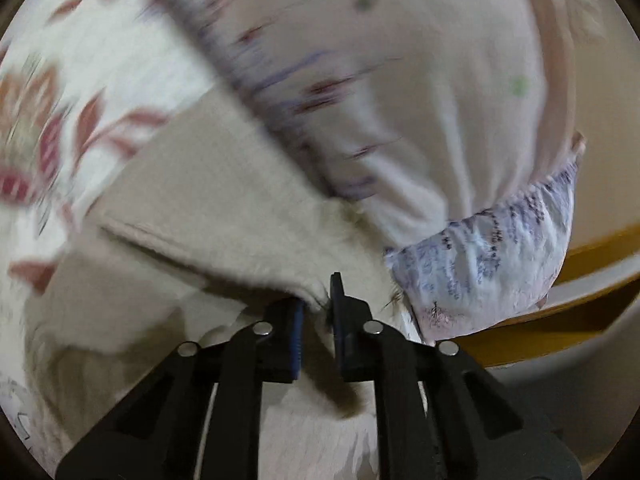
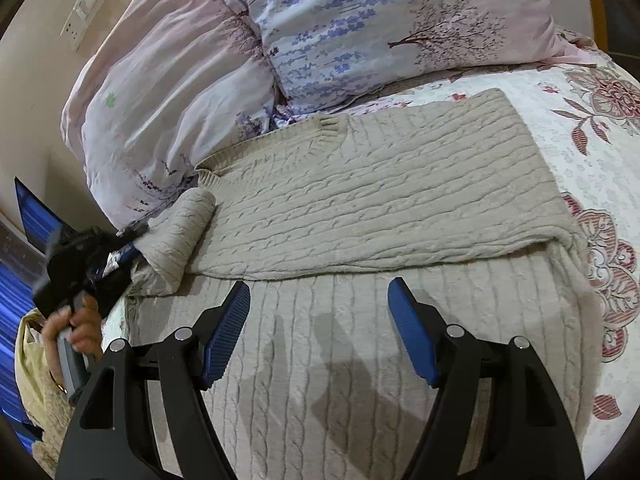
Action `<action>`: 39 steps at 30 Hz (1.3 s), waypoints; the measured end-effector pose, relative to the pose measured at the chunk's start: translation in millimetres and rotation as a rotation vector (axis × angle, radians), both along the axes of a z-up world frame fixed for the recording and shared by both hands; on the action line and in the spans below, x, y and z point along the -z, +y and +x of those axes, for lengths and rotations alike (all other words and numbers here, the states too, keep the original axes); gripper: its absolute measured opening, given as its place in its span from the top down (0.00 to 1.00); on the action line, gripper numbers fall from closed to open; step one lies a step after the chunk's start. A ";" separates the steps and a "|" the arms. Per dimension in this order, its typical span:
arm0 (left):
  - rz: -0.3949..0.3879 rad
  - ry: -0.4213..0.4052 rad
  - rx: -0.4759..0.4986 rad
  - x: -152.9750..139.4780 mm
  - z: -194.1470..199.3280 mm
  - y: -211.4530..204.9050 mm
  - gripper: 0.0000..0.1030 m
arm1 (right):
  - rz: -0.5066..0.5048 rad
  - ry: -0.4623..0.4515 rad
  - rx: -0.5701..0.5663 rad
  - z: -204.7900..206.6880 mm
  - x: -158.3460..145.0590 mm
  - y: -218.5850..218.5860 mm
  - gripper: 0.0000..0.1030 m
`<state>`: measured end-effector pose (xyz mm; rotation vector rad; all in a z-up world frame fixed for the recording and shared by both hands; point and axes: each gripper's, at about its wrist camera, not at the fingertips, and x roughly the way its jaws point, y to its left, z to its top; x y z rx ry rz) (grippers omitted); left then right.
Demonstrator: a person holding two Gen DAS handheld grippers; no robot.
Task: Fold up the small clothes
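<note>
A beige cable-knit sweater [image 2: 372,184] lies on the bed, its far part folded over the near part. My left gripper [image 1: 318,304] is shut on the sweater's sleeve [image 1: 224,216] and lifts it; the left wrist view is blurred. In the right wrist view this gripper [image 2: 132,246] holds the rolled sleeve [image 2: 180,236] at the sweater's left edge. My right gripper [image 2: 320,304] is open and empty, just above the sweater's near part [image 2: 340,380].
Two floral pillows [image 2: 360,28] lie at the head of the bed, just behind the sweater. A floral bedsheet [image 2: 600,160] shows on the right. A wall with a switch plate [image 2: 84,8] is at far left.
</note>
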<state>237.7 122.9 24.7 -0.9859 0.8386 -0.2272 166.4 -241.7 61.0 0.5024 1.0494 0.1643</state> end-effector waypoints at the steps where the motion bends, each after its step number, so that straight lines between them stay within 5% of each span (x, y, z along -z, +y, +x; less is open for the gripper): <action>1: 0.028 -0.045 0.030 -12.2 3.9 -12.2 0.91 | -0.001 -0.004 0.008 -1.1 -0.4 -2.3 0.29; 5: 0.117 -0.183 0.255 -43.4 15.1 -77.6 0.90 | 0.004 -0.003 0.051 -6.7 1.2 -14.9 0.29; 6: 0.134 -0.194 0.336 -42.6 14.1 -99.5 0.85 | 0.006 0.001 0.062 -8.7 2.2 -18.1 0.29; 9: 0.198 -0.195 0.586 -33.4 4.6 -158.9 0.49 | 0.002 0.013 0.095 -14.5 5.6 -28.1 0.29; 12: 0.298 -0.246 0.689 -31.0 -14.6 -179.8 0.42 | -0.001 0.021 0.131 -19.8 6.0 -39.4 0.29; 20: 0.427 -0.168 0.471 -29.4 -34.7 -69.9 0.37 | 0.025 -0.026 0.133 -0.8 -9.9 -45.7 0.39; 30: 0.563 -0.058 0.321 -5.2 -72.2 25.1 0.37 | 0.048 0.094 0.209 30.8 17.5 -49.4 0.54; 31: 0.566 -0.054 0.320 -3.6 -72.5 26.7 0.37 | 0.047 0.093 0.210 30.7 18.3 -48.9 0.57; 34: 0.557 -0.043 0.321 2.3 -73.3 33.0 0.37 | 0.058 0.090 0.154 35.9 19.7 -39.0 0.88; 39: 0.552 -0.035 0.327 7.2 -69.9 30.0 0.37 | -0.055 -0.177 0.137 25.2 -27.6 -24.0 0.91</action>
